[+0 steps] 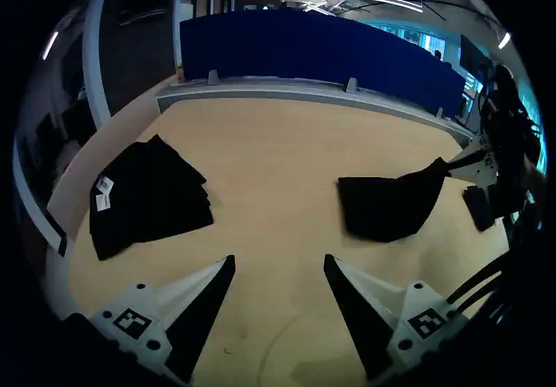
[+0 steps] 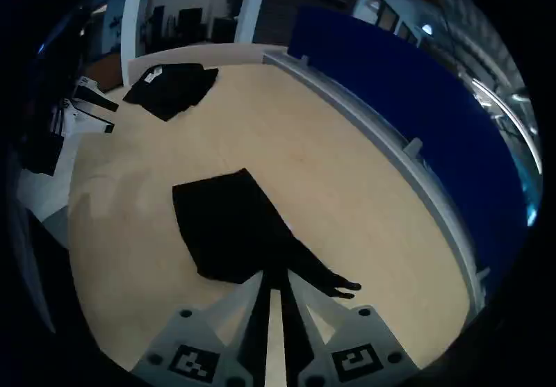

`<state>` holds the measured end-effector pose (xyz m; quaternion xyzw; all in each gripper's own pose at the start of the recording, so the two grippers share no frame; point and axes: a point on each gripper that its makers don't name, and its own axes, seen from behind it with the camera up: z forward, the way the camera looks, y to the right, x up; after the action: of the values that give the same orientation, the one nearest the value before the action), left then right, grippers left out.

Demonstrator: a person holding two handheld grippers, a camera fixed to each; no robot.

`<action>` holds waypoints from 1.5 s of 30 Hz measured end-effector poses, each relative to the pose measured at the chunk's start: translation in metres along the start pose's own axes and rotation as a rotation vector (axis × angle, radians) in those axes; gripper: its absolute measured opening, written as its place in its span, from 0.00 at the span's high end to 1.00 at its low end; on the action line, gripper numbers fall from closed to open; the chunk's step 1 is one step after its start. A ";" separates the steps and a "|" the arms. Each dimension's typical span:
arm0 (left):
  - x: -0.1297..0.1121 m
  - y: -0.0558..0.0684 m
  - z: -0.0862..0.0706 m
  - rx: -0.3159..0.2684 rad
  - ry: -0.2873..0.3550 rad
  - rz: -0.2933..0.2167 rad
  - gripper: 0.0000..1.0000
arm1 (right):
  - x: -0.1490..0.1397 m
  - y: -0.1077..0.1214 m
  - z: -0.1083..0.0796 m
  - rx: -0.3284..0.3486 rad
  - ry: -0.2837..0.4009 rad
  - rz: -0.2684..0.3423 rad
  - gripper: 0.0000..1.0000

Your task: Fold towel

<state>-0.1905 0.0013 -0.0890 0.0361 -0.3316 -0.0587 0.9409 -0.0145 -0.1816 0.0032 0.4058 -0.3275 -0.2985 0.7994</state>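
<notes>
— Looking left first: a stack of folded towels (image 1: 149, 199) sits at the table's (image 1: 278, 151) left side. Is this one done?
— Partly, I judge. The left gripper (image 1: 278, 258) hovers with jaws apart, empty. The towel (image 1: 386, 206) lies to its right, one corner pinched tight in the right gripper (image 2: 276, 279), so folding remains
</notes>
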 end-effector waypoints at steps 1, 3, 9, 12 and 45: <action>0.000 -0.001 -0.001 0.002 0.003 -0.004 0.06 | 0.005 -0.003 0.003 0.008 0.002 -0.015 0.91; -0.001 -0.002 -0.003 0.005 0.008 -0.012 0.06 | 0.015 -0.010 0.010 0.026 0.003 -0.045 0.91; -0.006 -0.006 -0.010 0.020 0.020 -0.025 0.06 | 0.036 -0.043 0.038 0.095 0.001 -0.107 0.91; -0.009 -0.009 -0.014 0.032 0.026 -0.030 0.06 | 0.043 -0.065 0.055 0.133 0.000 -0.119 0.91; -0.009 -0.013 -0.015 0.021 0.034 -0.059 0.06 | 0.038 -0.119 0.099 0.199 -0.007 0.044 0.32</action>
<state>-0.1889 -0.0098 -0.1075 0.0566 -0.3148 -0.0821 0.9439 -0.0924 -0.3133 -0.0420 0.4747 -0.3672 -0.2483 0.7603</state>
